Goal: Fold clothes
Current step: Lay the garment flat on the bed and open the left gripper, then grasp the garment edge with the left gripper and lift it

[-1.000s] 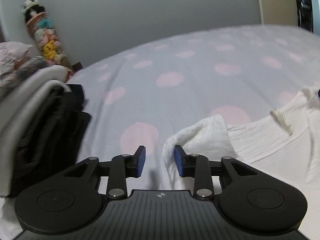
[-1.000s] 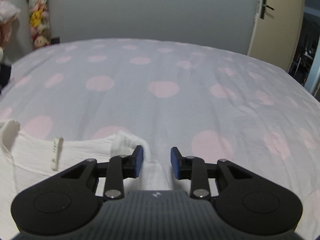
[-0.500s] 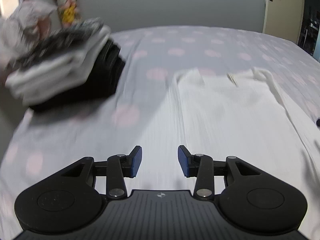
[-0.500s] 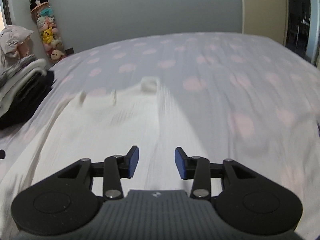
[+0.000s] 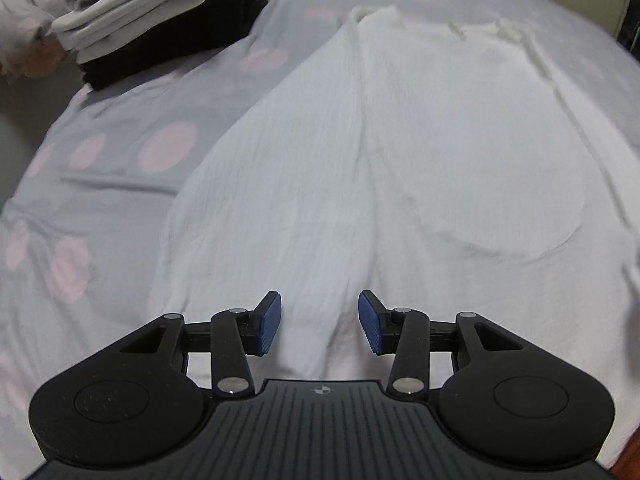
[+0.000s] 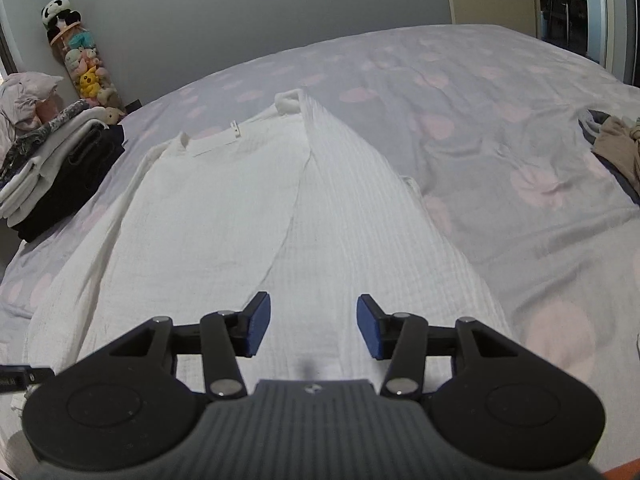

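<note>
White garment's (image 5: 400, 152) near hem behind the hand-held gripper bodies; tan clothing (image 6: 618, 148) cropped at right edge.

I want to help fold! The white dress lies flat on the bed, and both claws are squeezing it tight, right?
Not quite. The dress does lie flat on the bed, but both wrist views show the left claw and right claw open above it, squeezing nothing.
</note>
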`<state>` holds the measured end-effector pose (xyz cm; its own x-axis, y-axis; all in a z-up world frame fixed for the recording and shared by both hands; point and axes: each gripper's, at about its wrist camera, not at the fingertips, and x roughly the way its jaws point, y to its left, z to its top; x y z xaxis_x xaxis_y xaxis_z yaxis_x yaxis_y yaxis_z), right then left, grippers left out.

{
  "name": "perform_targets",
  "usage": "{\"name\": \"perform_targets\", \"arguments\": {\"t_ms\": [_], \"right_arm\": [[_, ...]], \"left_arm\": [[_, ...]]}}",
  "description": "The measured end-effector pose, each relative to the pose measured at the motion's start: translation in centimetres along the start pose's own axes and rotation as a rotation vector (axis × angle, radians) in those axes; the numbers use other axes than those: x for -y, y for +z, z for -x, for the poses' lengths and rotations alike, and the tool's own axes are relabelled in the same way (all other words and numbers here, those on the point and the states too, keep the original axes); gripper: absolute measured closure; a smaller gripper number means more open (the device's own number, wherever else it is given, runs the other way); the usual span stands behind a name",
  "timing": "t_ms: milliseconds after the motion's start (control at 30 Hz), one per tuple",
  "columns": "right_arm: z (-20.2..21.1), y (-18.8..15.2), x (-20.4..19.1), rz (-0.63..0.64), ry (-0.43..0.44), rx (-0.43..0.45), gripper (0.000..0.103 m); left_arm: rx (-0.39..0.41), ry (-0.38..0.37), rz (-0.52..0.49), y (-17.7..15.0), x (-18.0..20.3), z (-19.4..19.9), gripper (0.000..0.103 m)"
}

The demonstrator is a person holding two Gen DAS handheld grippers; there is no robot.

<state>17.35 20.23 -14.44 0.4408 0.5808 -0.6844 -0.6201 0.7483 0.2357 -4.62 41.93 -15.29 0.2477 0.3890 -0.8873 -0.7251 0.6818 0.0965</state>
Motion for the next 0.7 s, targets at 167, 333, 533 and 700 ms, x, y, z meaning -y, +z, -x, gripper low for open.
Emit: {"name": "perform_targets", "arguments": {"t_ms": [167, 333, 533, 700], "right_arm": [[0.0, -0.7, -1.2, 0.078, -0.043, 0.017, 0.051], [0.0, -0.9, -1.3, 0.079, -0.07, 0.025, 0.051], [-1.1, -0.7, -0.7, 0.026, -0.103, -0.017, 0.053], [-2.4, -0.8, -0.7, 0.017, -0.118, -0.057, 0.053]], "left_arm": [[-0.033, 0.035, 0.104, 0.1, -2.2, -0.2, 0.098], [0.023, 0.003, 0.217, 0.0, -4.6, 0.2, 0.103], [0.201, 0.05, 0.334, 1.9, -8.4, 1.7, 0.103], [0.288, 0.08, 0.46, 3.2, -12.7, 1.5, 0.103]]}}
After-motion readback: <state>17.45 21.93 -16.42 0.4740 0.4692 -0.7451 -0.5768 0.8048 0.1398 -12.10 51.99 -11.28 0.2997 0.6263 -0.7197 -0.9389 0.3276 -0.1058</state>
